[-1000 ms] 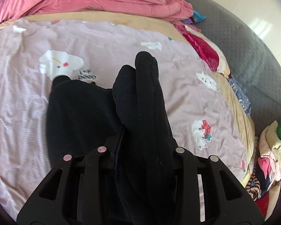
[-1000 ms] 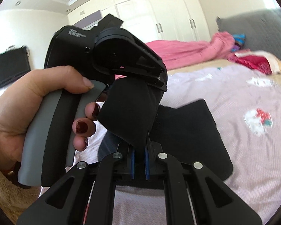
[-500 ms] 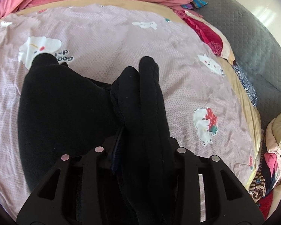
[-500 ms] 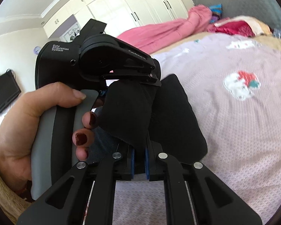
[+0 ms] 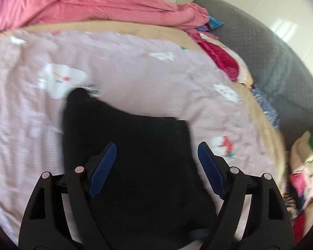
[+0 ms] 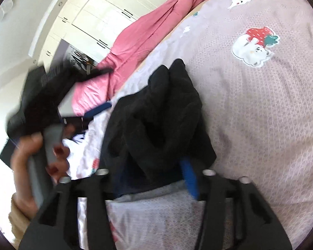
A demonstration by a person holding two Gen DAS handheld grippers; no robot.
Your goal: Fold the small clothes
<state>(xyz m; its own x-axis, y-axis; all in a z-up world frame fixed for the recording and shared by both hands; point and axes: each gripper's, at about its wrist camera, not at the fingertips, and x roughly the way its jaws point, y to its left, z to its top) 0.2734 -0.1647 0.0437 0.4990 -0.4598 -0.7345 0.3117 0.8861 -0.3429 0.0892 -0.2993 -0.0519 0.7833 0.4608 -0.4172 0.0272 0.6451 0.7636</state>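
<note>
A small black garment (image 5: 135, 145) lies folded on the pink patterned bedspread (image 5: 135, 66). My left gripper (image 5: 156, 156) is open just above it, blue pads apart, holding nothing. In the right wrist view the same black garment (image 6: 162, 116) lies bunched on the bedspread (image 6: 260, 108). My right gripper (image 6: 152, 177) is open over its near edge; one blue pad (image 6: 189, 179) shows, the other is hidden by the cloth. The left gripper held in a hand (image 6: 41, 108) shows blurred at the left.
A pink duvet (image 5: 94, 2) lies along the far side of the bed. A grey cushion (image 5: 271, 62) and red and mixed clothes (image 5: 223, 56) line the right edge, with a pile of clothes (image 5: 306, 166) at the lower right. White wardrobes (image 6: 114, 16) stand behind.
Both grippers were shut on the black garment and holding it up; both have opened and the garment now lies on the bed. The left gripper has drawn back.
</note>
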